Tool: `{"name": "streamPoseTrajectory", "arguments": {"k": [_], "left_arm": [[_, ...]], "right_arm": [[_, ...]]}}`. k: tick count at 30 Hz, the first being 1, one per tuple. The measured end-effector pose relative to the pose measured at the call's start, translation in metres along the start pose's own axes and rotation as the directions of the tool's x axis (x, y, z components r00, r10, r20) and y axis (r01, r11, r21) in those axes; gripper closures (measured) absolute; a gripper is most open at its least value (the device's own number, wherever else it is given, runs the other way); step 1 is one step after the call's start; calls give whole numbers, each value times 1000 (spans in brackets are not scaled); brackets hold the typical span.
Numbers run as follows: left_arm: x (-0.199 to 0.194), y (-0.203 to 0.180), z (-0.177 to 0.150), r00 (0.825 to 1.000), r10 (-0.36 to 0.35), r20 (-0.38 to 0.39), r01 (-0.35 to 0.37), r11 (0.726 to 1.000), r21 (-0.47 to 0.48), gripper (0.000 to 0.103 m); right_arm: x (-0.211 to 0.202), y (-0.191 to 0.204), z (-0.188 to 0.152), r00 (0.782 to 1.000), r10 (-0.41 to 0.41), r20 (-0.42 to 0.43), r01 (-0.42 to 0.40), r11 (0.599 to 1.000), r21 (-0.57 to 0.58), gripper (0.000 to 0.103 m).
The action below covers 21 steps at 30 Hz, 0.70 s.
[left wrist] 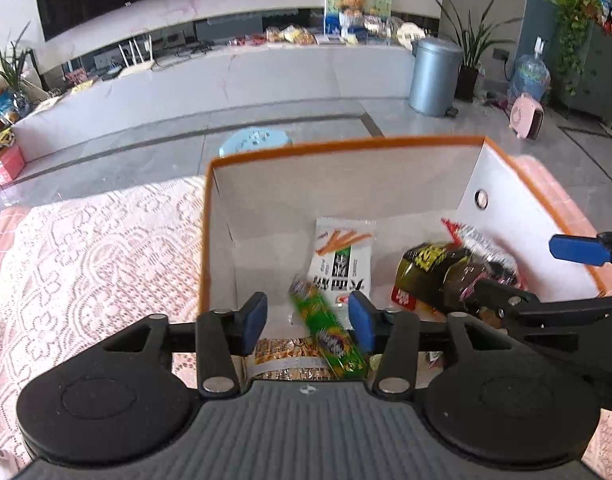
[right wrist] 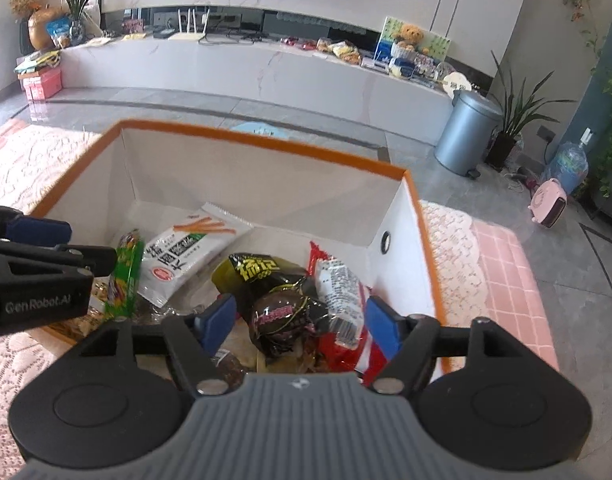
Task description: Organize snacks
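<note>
An orange-rimmed white box (left wrist: 346, 146) (right wrist: 266, 140) sits on a lace-covered table and holds snacks. My left gripper (left wrist: 308, 322) is open over the box's near edge; a green snack stick (left wrist: 328, 330) (right wrist: 124, 280) is blurred between its pads, touching neither. My right gripper (right wrist: 300, 320) is open above a dark round-wrapped snack (right wrist: 282, 316) and a red packet (right wrist: 342, 300); it holds nothing. A white packet with orange sticks (left wrist: 342, 260) (right wrist: 182, 252) lies on the box floor. A dark green-yellow packet (left wrist: 430, 264) (right wrist: 258, 270) lies beside it.
Lace tablecloth (left wrist: 86, 248) over pink tiles (right wrist: 506, 280) surrounds the box. A yellow snack bag (left wrist: 282, 354) lies under the left gripper. Beyond are a blue stool (left wrist: 258, 140), a grey bin (left wrist: 434, 76) (right wrist: 466, 132), a TV bench and plants.
</note>
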State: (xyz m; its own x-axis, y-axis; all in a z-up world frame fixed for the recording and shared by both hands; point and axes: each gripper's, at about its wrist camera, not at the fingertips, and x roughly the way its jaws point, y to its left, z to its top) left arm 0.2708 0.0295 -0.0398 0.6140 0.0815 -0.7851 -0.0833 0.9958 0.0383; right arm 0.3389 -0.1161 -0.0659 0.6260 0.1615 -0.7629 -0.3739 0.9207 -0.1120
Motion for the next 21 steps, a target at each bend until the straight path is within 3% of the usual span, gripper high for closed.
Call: {"name": "streamPoseTrajectory", "arguments": {"k": [9, 16, 21], "left_arm": [[-61, 2, 1, 993, -17, 120, 24, 998, -62, 36], [-110, 4, -16, 976, -24, 218, 48, 993, -105, 31], [-145, 2, -33, 953, -8, 303, 41, 994, -102, 24]], "right_arm": [[-62, -10, 0, 996, 5, 87, -8, 999, 34, 11], [-131, -18, -17, 982, 12, 191, -27, 997, 77, 6], [-176, -23, -35, 963, 15, 268, -52, 990, 131, 4]]}}
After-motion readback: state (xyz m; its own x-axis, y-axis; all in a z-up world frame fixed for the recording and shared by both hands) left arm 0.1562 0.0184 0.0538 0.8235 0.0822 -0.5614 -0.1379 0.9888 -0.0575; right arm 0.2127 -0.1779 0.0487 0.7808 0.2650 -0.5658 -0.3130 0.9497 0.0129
